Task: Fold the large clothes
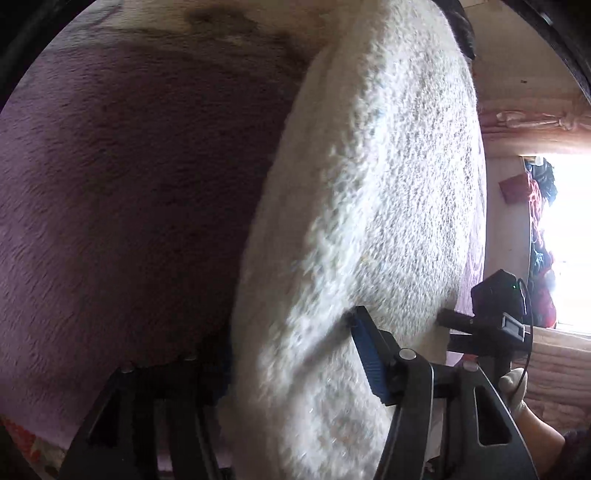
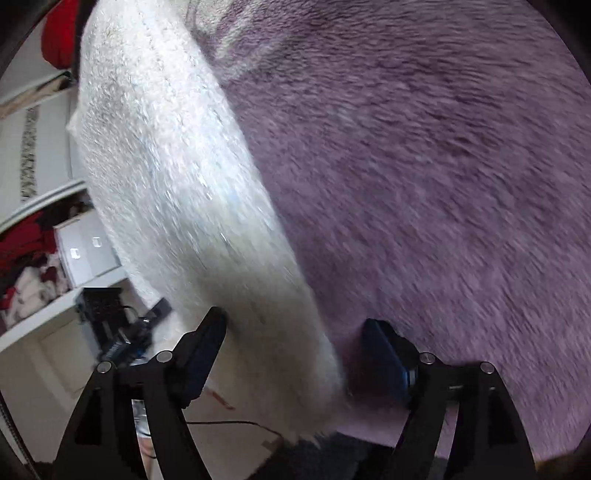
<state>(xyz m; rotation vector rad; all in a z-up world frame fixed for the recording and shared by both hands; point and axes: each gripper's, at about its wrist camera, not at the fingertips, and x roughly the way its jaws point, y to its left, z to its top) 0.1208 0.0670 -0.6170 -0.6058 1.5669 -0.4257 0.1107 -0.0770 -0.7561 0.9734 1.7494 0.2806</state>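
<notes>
Blanket (image 1: 351, 221) edge runs lengthwise away between both grippers' jaws.

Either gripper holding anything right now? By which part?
Right gripper: nothing; the white fleece garment has its edge loose between open jaws. Left gripper: the same edge fills its jaws; whether it grips cannot be told.

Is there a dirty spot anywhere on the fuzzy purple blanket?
Yes. Near the far edge of the purple blanket there is a dark brownish patch on a pale strip. It looks like a stain, though it is too blurry to be sure.

left gripper's (image 1: 280, 347) left finger buried under blanket (image 1: 351, 221), blanket motion-blurred
</notes>
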